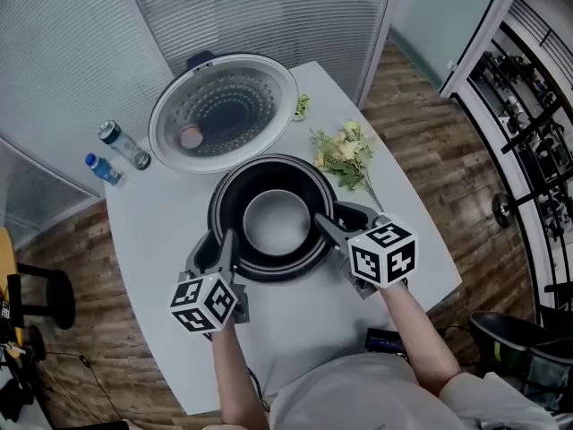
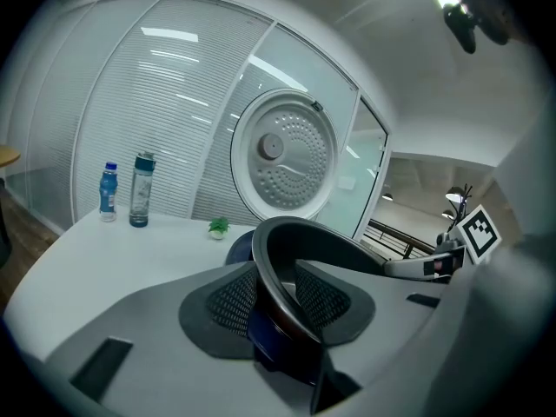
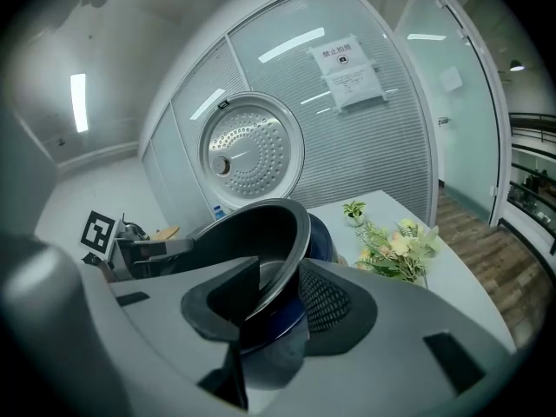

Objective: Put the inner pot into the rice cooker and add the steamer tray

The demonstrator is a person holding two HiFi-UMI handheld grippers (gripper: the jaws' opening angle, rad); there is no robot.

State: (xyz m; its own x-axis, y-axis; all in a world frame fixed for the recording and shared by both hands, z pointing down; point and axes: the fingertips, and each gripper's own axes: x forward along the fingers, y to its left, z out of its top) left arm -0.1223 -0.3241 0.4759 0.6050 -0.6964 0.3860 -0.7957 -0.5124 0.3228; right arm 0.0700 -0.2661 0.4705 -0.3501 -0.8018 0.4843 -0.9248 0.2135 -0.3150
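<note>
The dark inner pot (image 1: 277,224) sits low inside the dark blue rice cooker (image 1: 218,206), whose round white lid (image 1: 224,110) stands open behind it. My left gripper (image 1: 225,245) is at the pot's left rim and my right gripper (image 1: 324,227) at its right rim. In the left gripper view the thin rim (image 2: 276,278) runs between the mesh pads (image 2: 228,302) with a gap on either side, so the left gripper (image 2: 282,301) is open. In the right gripper view the rim (image 3: 291,263) likewise lies loose between the jaws of the open right gripper (image 3: 276,301).
Two bottles (image 1: 123,144) (image 1: 103,169) stand at the left of the white table (image 1: 170,222). A bunch of flowers (image 1: 345,155) lies right of the cooker, and a small green plant (image 1: 302,107) beside the lid. A dark object (image 1: 385,339) lies at the near edge.
</note>
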